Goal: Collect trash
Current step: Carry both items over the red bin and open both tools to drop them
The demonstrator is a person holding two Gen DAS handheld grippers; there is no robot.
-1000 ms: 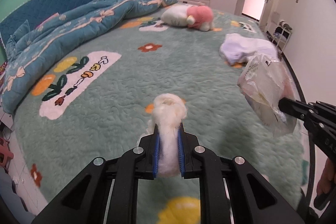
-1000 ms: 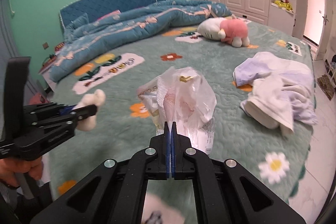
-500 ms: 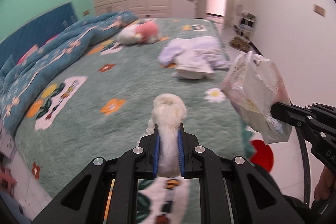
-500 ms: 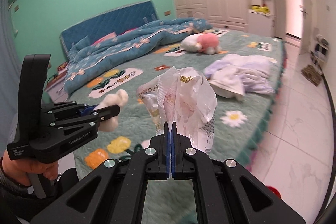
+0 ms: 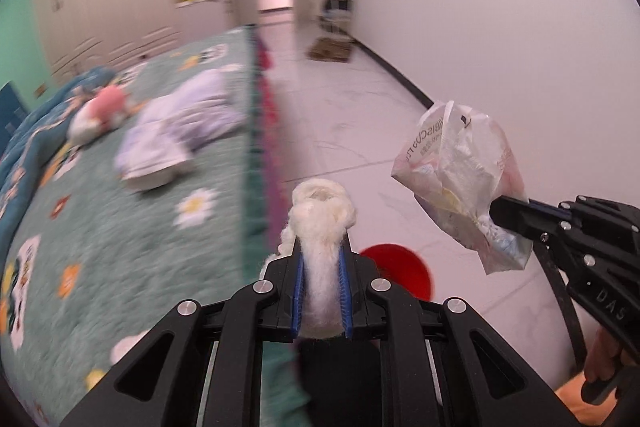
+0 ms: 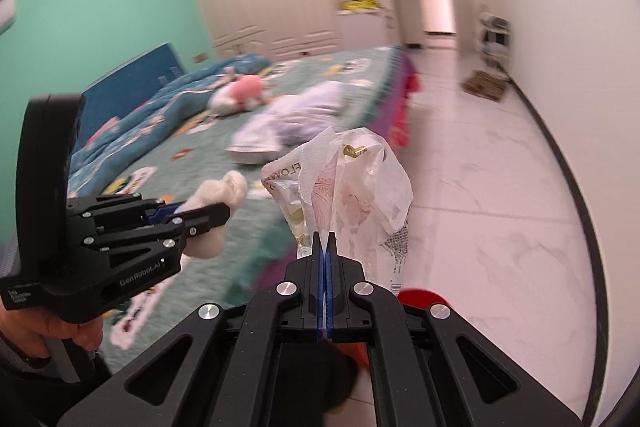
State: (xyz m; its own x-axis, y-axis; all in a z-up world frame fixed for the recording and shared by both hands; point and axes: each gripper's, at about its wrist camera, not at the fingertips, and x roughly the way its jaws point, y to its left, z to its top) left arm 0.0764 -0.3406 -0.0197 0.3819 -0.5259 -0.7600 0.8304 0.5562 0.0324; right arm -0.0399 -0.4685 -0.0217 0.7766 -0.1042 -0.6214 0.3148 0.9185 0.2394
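While the left gripper [image 5: 322, 259] has its jaws pinching a white cotton wad [image 5: 320, 211], the right gripper [image 6: 324, 247] clamps a crumpled plastic bag [image 6: 352, 187] beside the bed [image 5: 120, 227].

The fluffy cream-white wad of cotton stuffing [image 5: 320, 215] sits between blue-lined black fingers [image 5: 297, 283]. The crumpled clear plastic bag [image 6: 352, 187] shows pink and yellowish scraps with grey lettering. The teal plush bedspread [image 5: 120, 227] carries orange, white and yellow flowers. The round disc [image 5: 400, 267] is red, on the white marbled floor tiles [image 6: 500, 207]. The wall [image 6: 100, 19] is mint green.
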